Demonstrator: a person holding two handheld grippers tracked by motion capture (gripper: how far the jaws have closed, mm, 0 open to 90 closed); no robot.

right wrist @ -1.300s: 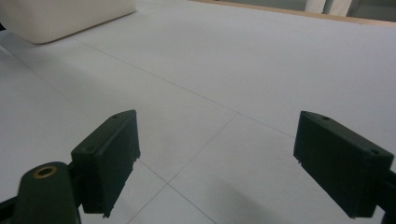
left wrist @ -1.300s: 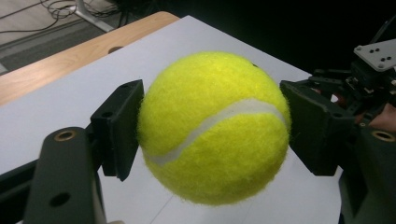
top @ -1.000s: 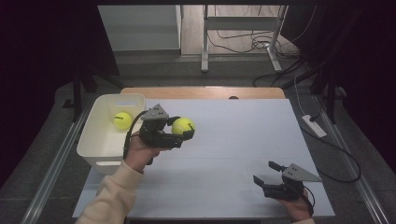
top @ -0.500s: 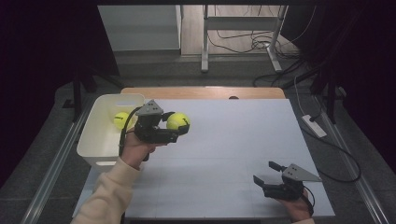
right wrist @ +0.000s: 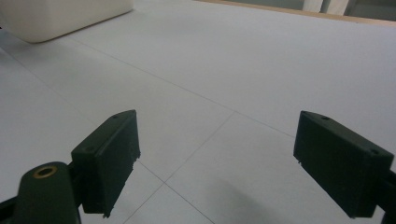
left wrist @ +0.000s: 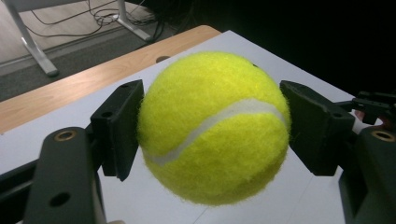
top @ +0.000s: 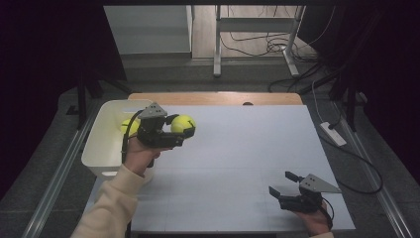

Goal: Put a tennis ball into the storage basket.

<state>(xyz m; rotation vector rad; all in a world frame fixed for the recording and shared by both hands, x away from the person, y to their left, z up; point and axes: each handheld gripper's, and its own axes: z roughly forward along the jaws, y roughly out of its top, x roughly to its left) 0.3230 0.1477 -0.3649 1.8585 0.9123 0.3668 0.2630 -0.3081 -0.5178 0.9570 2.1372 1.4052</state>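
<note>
Carrying a tennis ball (top: 183, 124) pinched in our left gripper (top: 181, 133) toward the white bin (top: 101, 148) at left, we are keeping the right gripper (top: 283, 187) spread, needing release next.

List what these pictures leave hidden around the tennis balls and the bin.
- Second ball, high view: mostly covered by the left hand-held gripper.
- White bin interior: partly blocked by that gripper and hand.
- Held tennis ball, left gripper view: hides the table behind it.
- Bin, right gripper view: cut off at the top edge.
</note>
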